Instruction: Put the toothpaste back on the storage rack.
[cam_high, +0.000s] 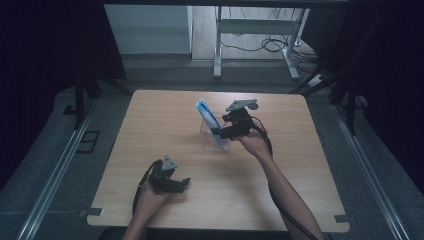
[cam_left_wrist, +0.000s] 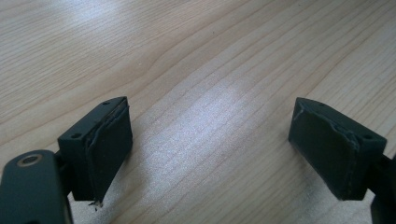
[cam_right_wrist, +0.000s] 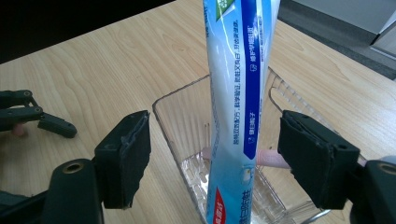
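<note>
A blue and white toothpaste tube (cam_high: 208, 114) (cam_right_wrist: 236, 107) stands tilted in a clear plastic cup (cam_high: 214, 137) (cam_right_wrist: 196, 140) at the middle of the wooden table (cam_high: 150, 130). My right gripper (cam_high: 220, 131) (cam_right_wrist: 212, 158) is at the cup's right side, open, its pads apart on either side of the tube and cup without pressing them. A pinkish object (cam_right_wrist: 268, 158) lies low behind the cup, unclear. My left gripper (cam_high: 184, 184) (cam_left_wrist: 210, 149) rests low over bare wood near the front edge, open, nothing between its pads.
The left gripper (cam_right_wrist: 37, 119) also appears far left in the right gripper view. Beyond the table's far edge stand a white frame's legs (cam_high: 217, 45) and loose cables (cam_high: 270, 45) on the floor. Metal rails (cam_high: 55, 170) run along both sides.
</note>
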